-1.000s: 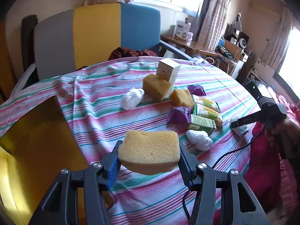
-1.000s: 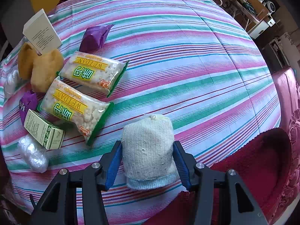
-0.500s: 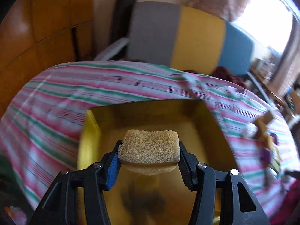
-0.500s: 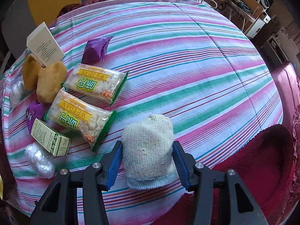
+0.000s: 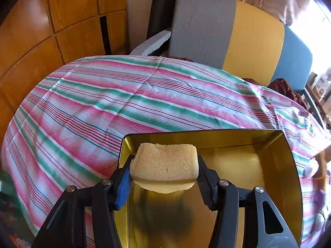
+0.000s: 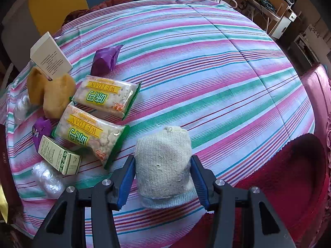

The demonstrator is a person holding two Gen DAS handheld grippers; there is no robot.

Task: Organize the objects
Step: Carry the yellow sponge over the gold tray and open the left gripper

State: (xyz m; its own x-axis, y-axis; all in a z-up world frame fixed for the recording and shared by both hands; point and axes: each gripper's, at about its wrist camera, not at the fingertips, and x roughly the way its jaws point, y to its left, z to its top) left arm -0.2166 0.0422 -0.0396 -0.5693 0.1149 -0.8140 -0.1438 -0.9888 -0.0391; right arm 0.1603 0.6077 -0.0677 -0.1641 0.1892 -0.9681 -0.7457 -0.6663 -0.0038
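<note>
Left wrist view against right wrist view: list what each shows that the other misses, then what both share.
Only the left wrist view: the left gripper clamping a yellow sponge over a gold tin.

Only the right wrist view: the right gripper clamping a knitted cloth, plus two Weidan snack packs, a green box, purple packets and loose sponges.

Both: the striped tablecloth and the chair.
</note>
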